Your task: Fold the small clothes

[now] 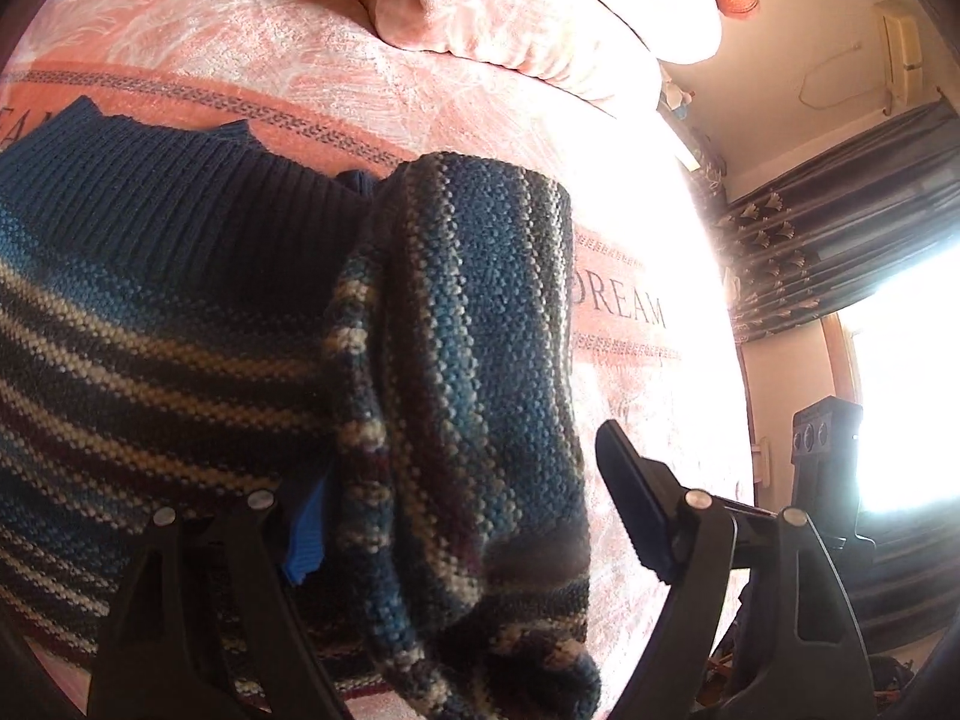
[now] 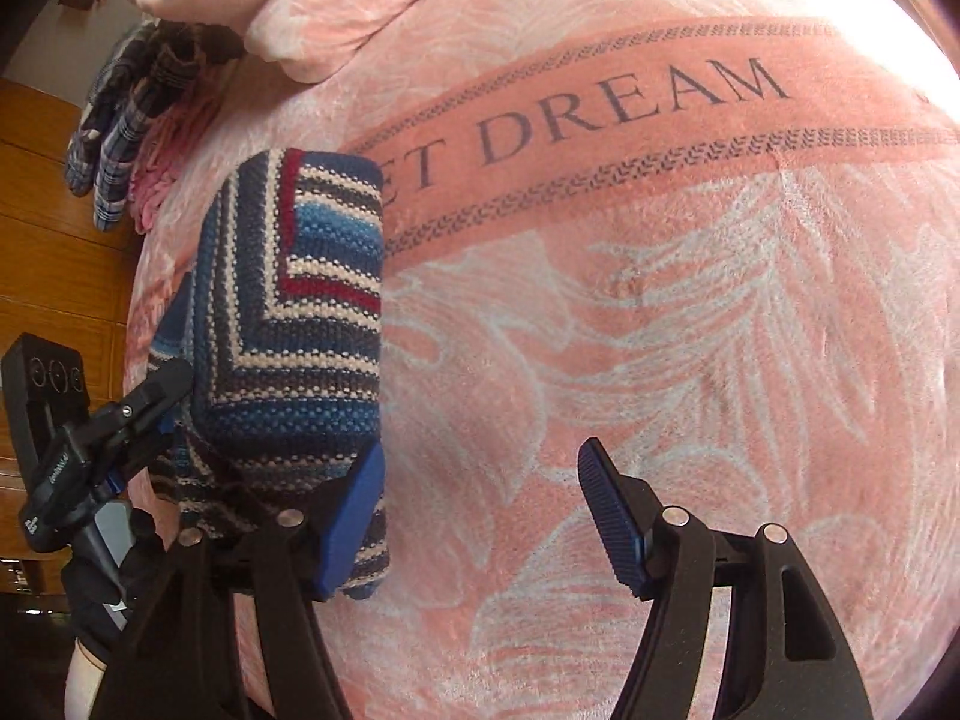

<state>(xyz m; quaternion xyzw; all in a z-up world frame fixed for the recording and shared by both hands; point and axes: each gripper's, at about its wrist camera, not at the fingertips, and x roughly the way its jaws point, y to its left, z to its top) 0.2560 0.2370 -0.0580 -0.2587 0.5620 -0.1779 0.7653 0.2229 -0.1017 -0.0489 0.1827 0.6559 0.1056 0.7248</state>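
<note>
We see the blue, cream & maroon striped knit sweater (image 1: 180, 312) lying on the pink leaf-pattern plush blanket (image 2: 690, 330), one part folded over w/ a sleeve draped. Our left gripper (image 1: 468, 516) has its fingers spread wide, sweater fabric btwn them. Our right gripper (image 2: 480, 516) is also spread wide; its left blue pad (image 2: 354, 516) touches the folded edge.

Right gripper (image 2: 480, 516) open beside folded striped sweater (image 2: 300, 312) on pink blanket (image 2: 690, 330).
</note>
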